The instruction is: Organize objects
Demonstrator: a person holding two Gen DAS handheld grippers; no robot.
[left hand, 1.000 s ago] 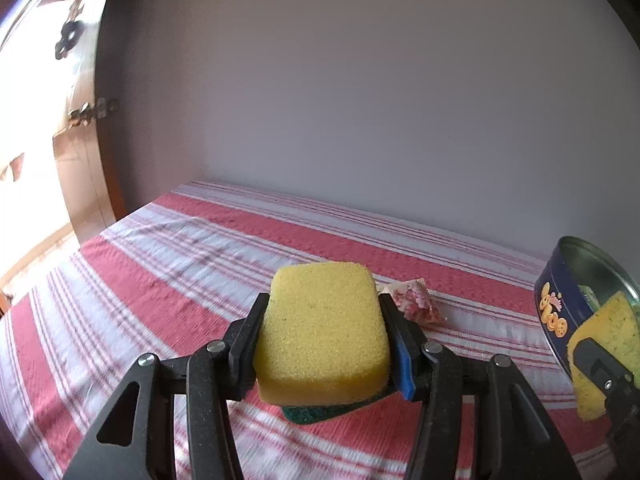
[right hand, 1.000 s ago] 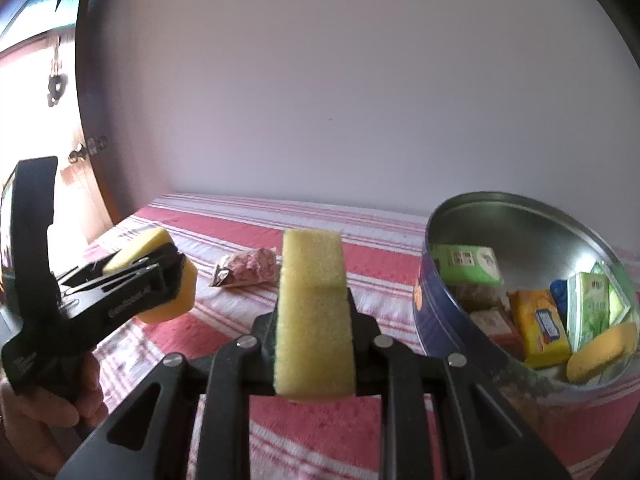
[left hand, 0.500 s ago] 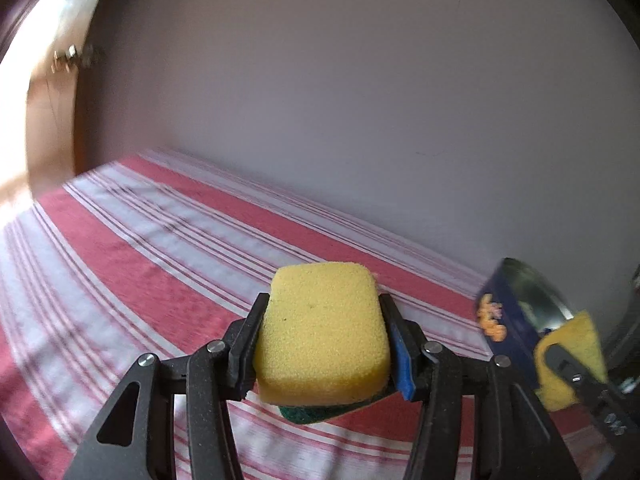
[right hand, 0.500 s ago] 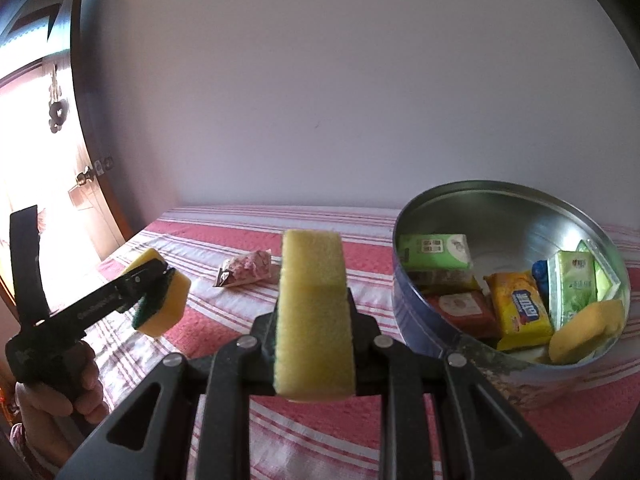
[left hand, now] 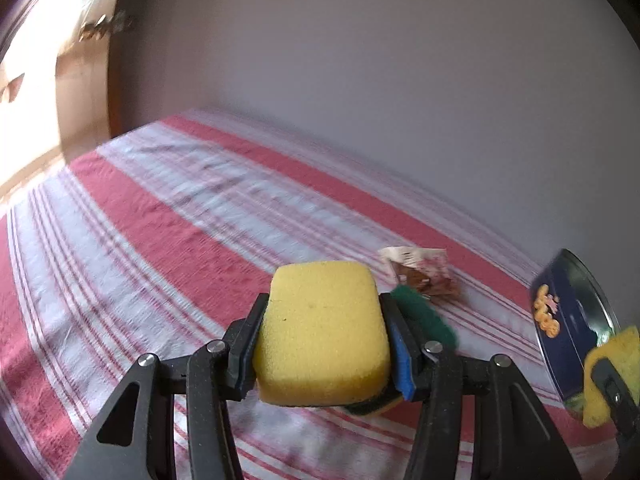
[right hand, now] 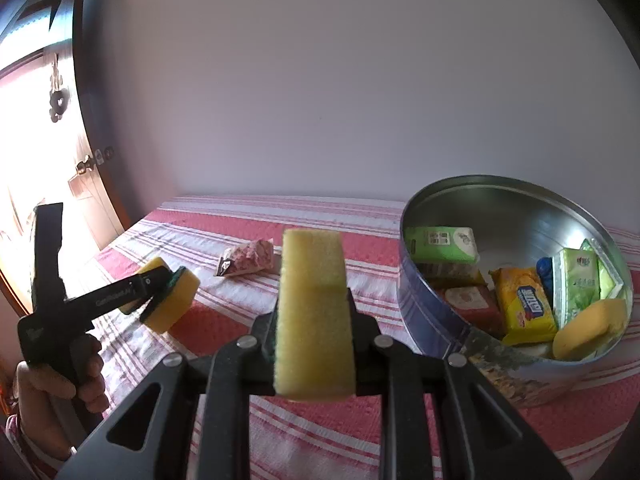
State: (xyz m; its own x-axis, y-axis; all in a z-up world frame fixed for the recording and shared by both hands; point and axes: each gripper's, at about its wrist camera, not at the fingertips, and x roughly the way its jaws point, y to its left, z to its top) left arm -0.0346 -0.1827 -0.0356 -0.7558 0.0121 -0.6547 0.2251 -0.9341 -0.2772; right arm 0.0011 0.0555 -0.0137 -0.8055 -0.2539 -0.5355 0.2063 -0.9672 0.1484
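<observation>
My left gripper [left hand: 324, 344] is shut on a yellow sponge [left hand: 322, 332] with a green scouring side, held above the striped cloth; it also shows in the right wrist view [right hand: 168, 300]. My right gripper [right hand: 314, 320] is shut on a second yellow sponge [right hand: 314, 316], held on edge above the cloth left of the round metal tin [right hand: 432, 332]. The tin holds several packets and a third yellow sponge [right hand: 588, 328]. In the left wrist view the tin [left hand: 568, 324] and the right gripper's sponge [left hand: 612, 372] are at the far right.
A pink snack packet [left hand: 420, 276] lies on the red-and-white striped cloth [left hand: 160, 220] between the grippers, also in the right wrist view [right hand: 248, 260]. A white wall stands behind the cloth. A wooden door [right hand: 48, 152] is at the left.
The left gripper has swung back left and lower with its sponge, bringing the snack packet into view again. The right gripper has lifted slightly; the tin's inside shows more.
</observation>
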